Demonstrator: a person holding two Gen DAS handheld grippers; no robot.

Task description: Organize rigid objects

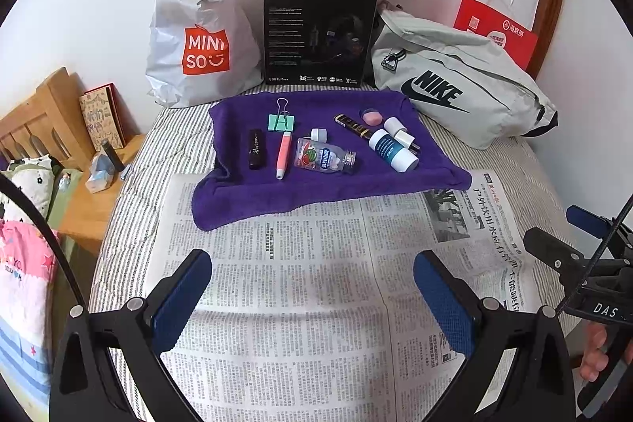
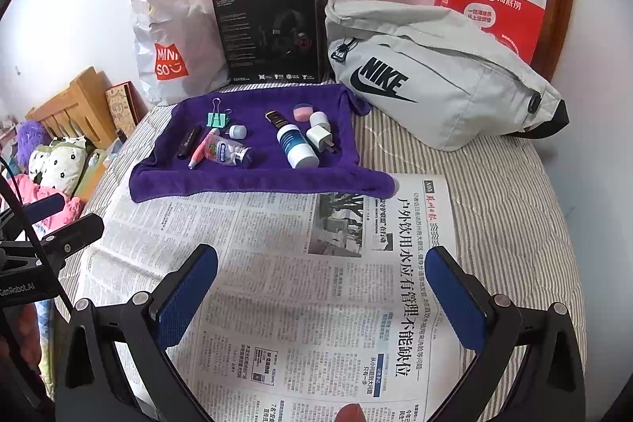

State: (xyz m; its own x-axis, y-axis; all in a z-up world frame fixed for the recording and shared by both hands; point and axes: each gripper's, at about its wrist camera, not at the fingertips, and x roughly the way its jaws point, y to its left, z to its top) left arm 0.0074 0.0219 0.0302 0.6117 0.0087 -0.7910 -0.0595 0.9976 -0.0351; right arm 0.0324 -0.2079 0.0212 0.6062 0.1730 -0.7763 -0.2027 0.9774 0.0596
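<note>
**Clutter sits on the purple towel, both tongs wide and empty**

Objects all lie on the purple towel (image 1: pixel 316 161) at the far end of the bed, none on the newspaper (image 1: pixel 316 283) in front of it; that could be a pile waiting to be sorted or a set already gathered, and these views can't settle which.

Left to right: black tube (image 1: pixel 256 149); green binder clip (image 1: pixel 281 121); pink pen (image 1: pixel 283 155); clear bottle (image 1: pixel 324 159) on its side with a small white cap (image 1: pixel 319 134) just behind; dark gold-banded tube (image 1: pixel 352 124); pink pot (image 1: pixel 372 116); white-and-blue bottle (image 1: pixel 391 149) touching the white charger plug (image 1: pixel 404 139).

Left gripper (image 1: pixel 312 299) hangs spread over the newspaper, nothing between its blue pads; right gripper (image 2: pixel 324 299) likewise, released and empty; every item lies well ahead of both.
</note>
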